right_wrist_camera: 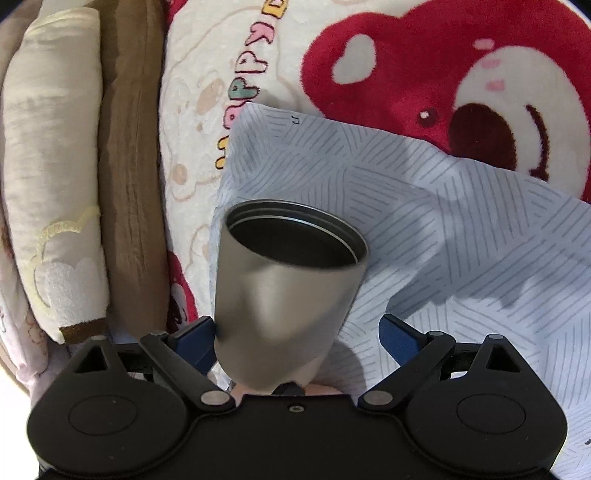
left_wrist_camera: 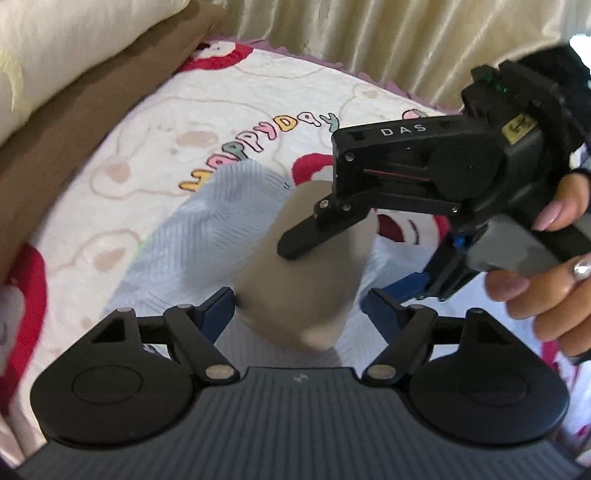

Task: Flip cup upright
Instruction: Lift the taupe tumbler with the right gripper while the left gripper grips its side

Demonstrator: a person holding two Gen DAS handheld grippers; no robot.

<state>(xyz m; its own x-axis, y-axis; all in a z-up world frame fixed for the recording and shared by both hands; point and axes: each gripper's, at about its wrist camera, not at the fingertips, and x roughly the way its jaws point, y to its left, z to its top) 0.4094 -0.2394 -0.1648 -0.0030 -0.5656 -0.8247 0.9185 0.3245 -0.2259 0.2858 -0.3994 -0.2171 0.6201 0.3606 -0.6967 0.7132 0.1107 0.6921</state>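
A grey metal cup (right_wrist_camera: pixel 284 299) is tilted above a light blue striped cloth (right_wrist_camera: pixel 443 221), its open mouth facing away from the right wrist camera. It shows blurred in the left wrist view (left_wrist_camera: pixel 310 266). My left gripper (left_wrist_camera: pixel 299 310) is open around the cup's lower part, its blue fingers (left_wrist_camera: pixel 218 310) close on either side. My right gripper (right_wrist_camera: pixel 299 336) is open, with the cup between its fingers, the left blue finger (right_wrist_camera: pixel 195 347) touching it. In the left wrist view the right gripper's black finger (left_wrist_camera: pixel 306 236) lies across the cup.
The cloth lies on a white blanket (left_wrist_camera: pixel 147 155) with red bears and "HAPPY DAY" letters. A brown cushion (right_wrist_camera: pixel 129 184) and a cream pillow (right_wrist_camera: pixel 51 166) line the left side. Cream curtains (left_wrist_camera: pixel 369 33) hang at the back.
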